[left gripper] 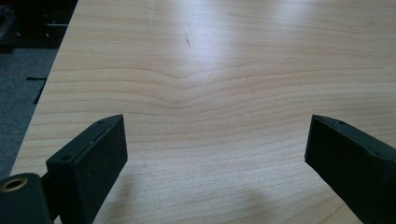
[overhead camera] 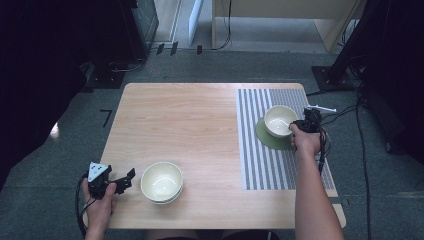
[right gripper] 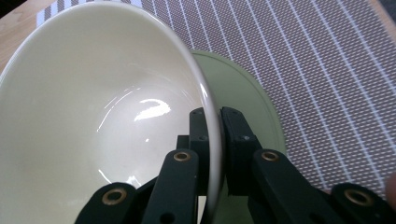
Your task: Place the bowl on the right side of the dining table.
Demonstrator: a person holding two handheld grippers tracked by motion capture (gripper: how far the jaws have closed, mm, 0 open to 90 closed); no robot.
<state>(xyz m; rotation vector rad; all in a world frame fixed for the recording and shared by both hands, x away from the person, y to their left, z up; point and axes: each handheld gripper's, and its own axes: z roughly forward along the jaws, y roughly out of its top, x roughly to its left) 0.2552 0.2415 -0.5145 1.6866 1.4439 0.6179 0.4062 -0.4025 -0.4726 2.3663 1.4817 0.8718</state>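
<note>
Right gripper (right gripper: 212, 140) pinching bowl (right gripper: 107, 102) rim, over green saucer (right gripper: 252, 98) near bench's right edge. Thin rim grip: bowl could swivel, clip saucer. Left gripper (left gripper: 215, 154) wide, idle.

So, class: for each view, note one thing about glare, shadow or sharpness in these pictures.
High view: the dark left corner swallows detail, and the stacked cream ceramic bowls carry a soft highlight. Left gripper view: pale glare washes the light wooden table, with a faint shadow near the jaws. Right gripper view: a bright reflection sits inside the tilted cream bowl; the striped placemat stays sharp.
</note>
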